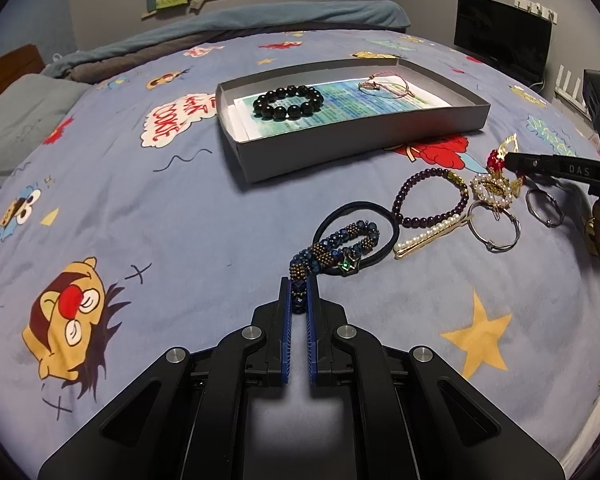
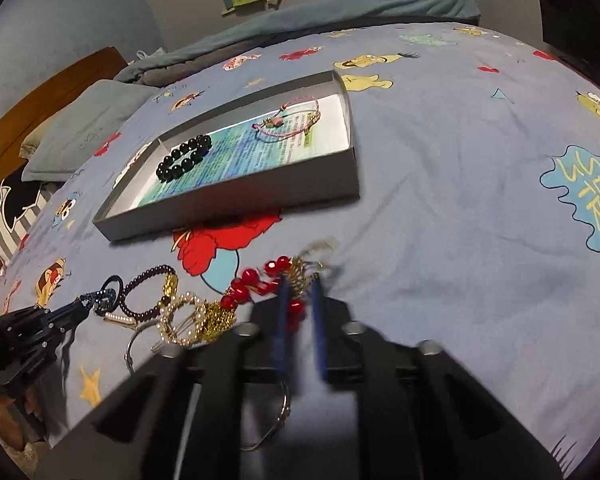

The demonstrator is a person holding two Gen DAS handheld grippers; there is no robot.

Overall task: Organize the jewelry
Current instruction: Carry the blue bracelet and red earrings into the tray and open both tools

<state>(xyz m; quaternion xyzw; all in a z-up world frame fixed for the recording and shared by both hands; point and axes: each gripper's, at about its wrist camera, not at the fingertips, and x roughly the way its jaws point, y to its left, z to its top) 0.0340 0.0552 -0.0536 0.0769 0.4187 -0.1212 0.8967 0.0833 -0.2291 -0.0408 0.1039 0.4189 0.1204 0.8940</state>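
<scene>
- Left wrist view: the left gripper [image 1: 299,294] pinches the near end of a blue beaded bracelet [image 1: 332,250], which lies on the bed sheet [image 1: 180,216] across a black hair tie [image 1: 376,232].
- Right gripper [image 2: 300,286] sits narrow around a red-beaded gold ornament [image 2: 276,280]; blur hides whether it grips.
- Between them crowd a purple bead bracelet [image 1: 432,200], pearl clip [image 1: 432,236] and silver bangle [image 1: 494,228].
- Bare sheet lies left and right of the cluster.
- Farther off, a grey box [image 1: 364,140] holds a black bead bracelet [image 1: 288,103] and a pink cord bracelet [image 1: 388,85].
- Beyond are a folded blanket [image 1: 260,16] and a monitor [image 1: 500,36].
</scene>
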